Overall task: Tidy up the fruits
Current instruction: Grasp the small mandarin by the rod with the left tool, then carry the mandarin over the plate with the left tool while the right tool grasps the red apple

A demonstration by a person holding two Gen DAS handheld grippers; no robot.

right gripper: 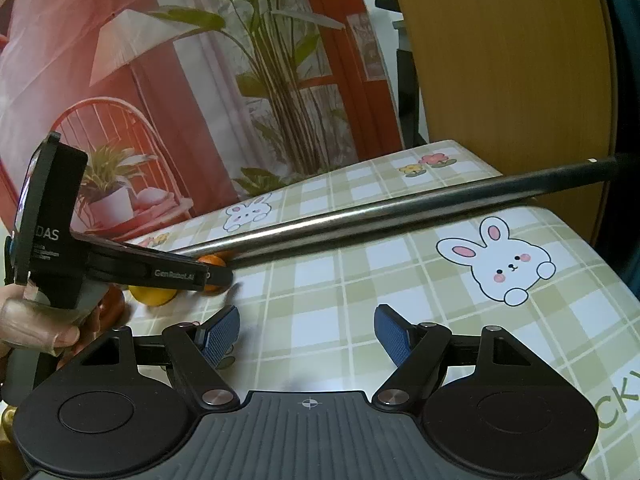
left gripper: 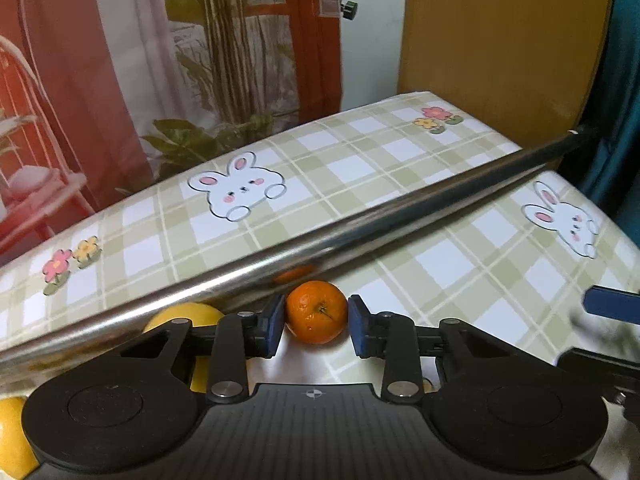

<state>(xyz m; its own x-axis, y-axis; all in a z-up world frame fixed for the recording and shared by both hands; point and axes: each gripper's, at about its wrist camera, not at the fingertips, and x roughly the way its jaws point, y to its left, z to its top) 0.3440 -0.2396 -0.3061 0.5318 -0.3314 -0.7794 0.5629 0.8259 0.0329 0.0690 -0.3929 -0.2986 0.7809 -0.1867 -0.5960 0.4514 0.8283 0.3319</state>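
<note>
Blue-padded fingers (left gripper: 273, 326) of the left gripper (left gripper: 316, 326) flank a small orange mandarin (left gripper: 316, 312) on the table (left gripper: 360, 168); one pad touches it, the other sits just beside it, so a firm hold cannot be told. Beyond the mandarin runs a steel rod (left gripper: 320, 236). The right gripper (right gripper: 306, 334) hovers spread wide over bare cloth.

Even indoor light; glare streak along metal bar (left gripper: 320, 236); fisheye-bent edges, soft corners.
</note>
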